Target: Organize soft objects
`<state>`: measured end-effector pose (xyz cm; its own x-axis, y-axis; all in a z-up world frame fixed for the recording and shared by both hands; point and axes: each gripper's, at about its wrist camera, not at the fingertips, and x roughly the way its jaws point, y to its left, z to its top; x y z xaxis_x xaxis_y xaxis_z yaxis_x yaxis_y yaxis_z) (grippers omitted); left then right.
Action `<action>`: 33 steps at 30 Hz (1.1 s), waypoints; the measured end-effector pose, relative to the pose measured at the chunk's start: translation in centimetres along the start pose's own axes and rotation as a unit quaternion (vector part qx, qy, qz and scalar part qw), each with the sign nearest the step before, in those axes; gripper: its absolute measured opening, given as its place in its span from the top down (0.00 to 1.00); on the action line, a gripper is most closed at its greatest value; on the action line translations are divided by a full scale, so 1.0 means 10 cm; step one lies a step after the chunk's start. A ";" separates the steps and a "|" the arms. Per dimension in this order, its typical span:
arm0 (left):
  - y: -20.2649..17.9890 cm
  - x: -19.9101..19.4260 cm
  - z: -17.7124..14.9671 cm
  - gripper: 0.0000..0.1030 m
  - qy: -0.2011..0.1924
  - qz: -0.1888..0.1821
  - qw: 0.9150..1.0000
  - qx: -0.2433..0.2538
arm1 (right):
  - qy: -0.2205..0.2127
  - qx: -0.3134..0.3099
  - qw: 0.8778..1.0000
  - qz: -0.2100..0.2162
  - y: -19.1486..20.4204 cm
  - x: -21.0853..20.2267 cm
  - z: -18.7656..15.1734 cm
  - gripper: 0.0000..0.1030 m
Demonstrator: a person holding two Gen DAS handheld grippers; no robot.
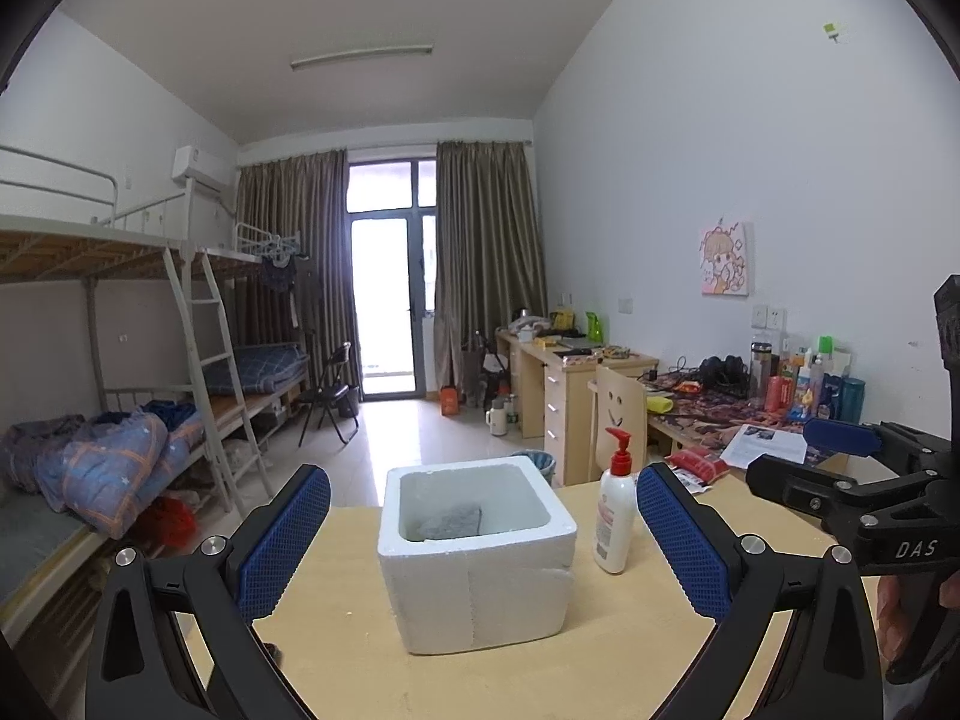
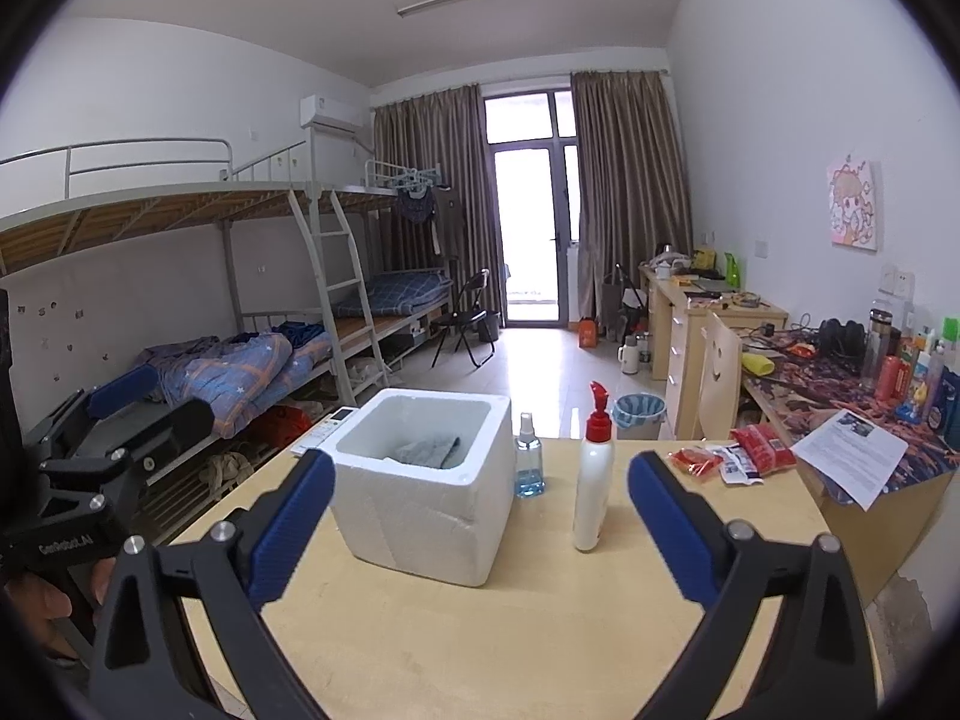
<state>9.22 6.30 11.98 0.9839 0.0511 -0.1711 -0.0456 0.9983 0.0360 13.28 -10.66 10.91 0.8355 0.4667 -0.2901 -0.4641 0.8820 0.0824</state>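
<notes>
A white foam box (image 1: 477, 564) stands on the wooden table (image 1: 630, 660). A grey soft cloth (image 1: 451, 521) lies inside it, also seen in the right wrist view (image 2: 429, 450) within the box (image 2: 420, 510). My left gripper (image 1: 483, 546) is open and empty, its blue pads either side of the box, held back from it. My right gripper (image 2: 480, 525) is open and empty in front of the box and a lotion bottle. The right gripper also shows at the right edge of the left wrist view (image 1: 840, 468); the left gripper shows at the left of the right wrist view (image 2: 129, 402).
A white lotion bottle with a red pump (image 2: 594, 480) stands right of the box, a small blue spray bottle (image 2: 529, 468) behind. Red snack packets (image 2: 738, 456) and a paper sheet (image 2: 852, 456) lie at the right. A remote (image 2: 327, 426) lies behind the box. Bunk beds stand left.
</notes>
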 end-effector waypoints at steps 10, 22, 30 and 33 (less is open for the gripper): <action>-0.01 -0.29 -0.04 0.01 -0.013 -0.008 1.000 -0.001 | -0.010 -0.008 1.000 -0.005 0.10 -0.23 -0.07 0.03; -0.02 -0.55 -0.28 0.01 -0.016 -0.014 1.000 -0.008 | -0.020 0.002 1.000 -0.004 0.18 -0.40 -0.38 0.03; -0.08 -0.71 -0.50 0.01 -0.017 -0.010 1.000 -0.007 | -0.021 -0.005 1.000 -0.004 0.30 -0.54 -0.63 0.03; -0.09 -0.76 -0.57 0.01 -0.017 -0.012 1.000 -0.008 | -0.025 -0.005 1.000 0.001 0.34 -0.62 -0.71 0.03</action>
<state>0.76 5.17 7.65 0.9899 0.0274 -0.1387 -0.0253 0.9995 0.0173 4.48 -11.02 6.21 0.8480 0.4717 -0.2418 -0.4686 0.8803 0.0737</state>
